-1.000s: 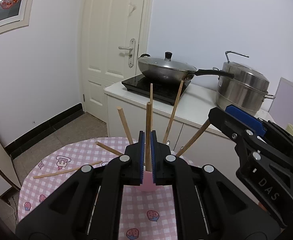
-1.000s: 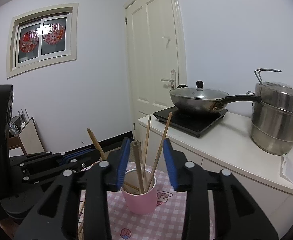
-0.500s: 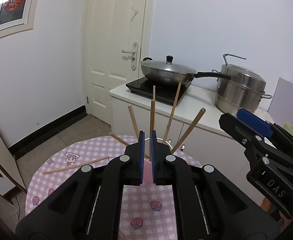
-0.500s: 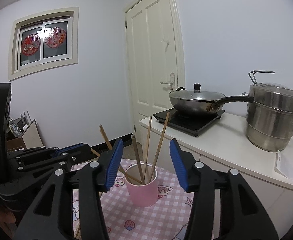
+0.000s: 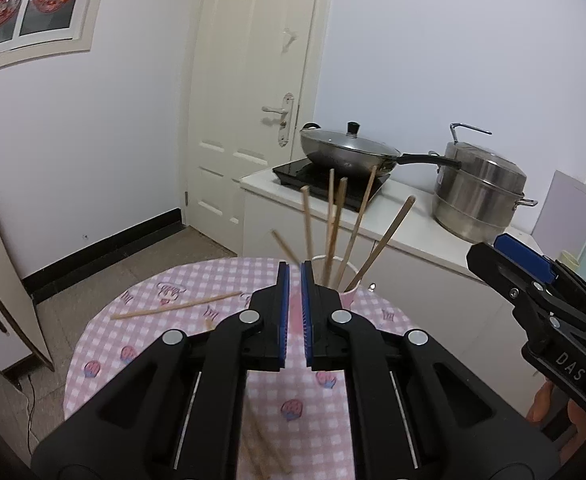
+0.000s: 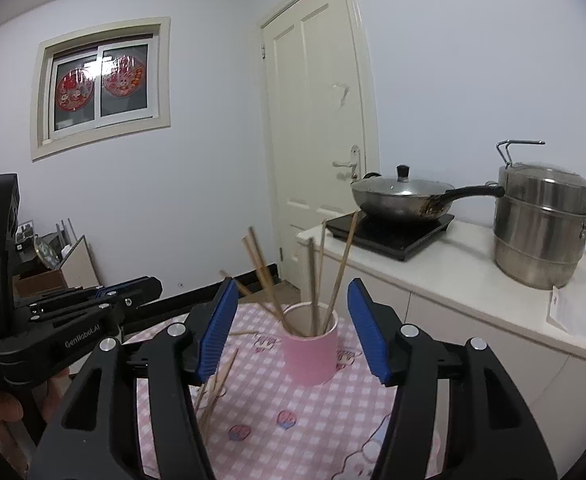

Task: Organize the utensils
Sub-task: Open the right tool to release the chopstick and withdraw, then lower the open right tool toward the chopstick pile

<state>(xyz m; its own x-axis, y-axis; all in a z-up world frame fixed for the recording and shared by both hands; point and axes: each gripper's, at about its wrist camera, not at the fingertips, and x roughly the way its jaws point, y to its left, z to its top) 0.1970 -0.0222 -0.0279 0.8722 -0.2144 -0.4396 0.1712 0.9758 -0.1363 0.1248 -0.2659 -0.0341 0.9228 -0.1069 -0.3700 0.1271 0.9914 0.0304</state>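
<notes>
A pink cup (image 6: pixel 311 348) stands on the pink checked tablecloth (image 6: pixel 277 408) with several wooden chopsticks (image 6: pixel 341 264) upright in it. In the left wrist view the cup (image 5: pixel 349 298) is mostly hidden behind my left gripper (image 5: pixel 295 280), whose jaws stand nearly together with a thin gap and nothing between them. One loose chopstick (image 5: pixel 177 307) lies on the cloth to the left, and others lie near the front (image 6: pixel 217 384). My right gripper (image 6: pixel 293 320) is wide open, back from the cup.
A white counter (image 6: pixel 453 280) behind the table holds an induction hob with a lidded wok (image 6: pixel 403 198) and a steel steamer pot (image 6: pixel 543 226). A white door (image 5: pixel 253 120) is behind. A board (image 5: pixel 1 280) leans at the left.
My left gripper let go of the chopstick it held; that chopstick now stands in the cup. Both grippers have drawn back from the cup, and the right jaws have opened wider.
</notes>
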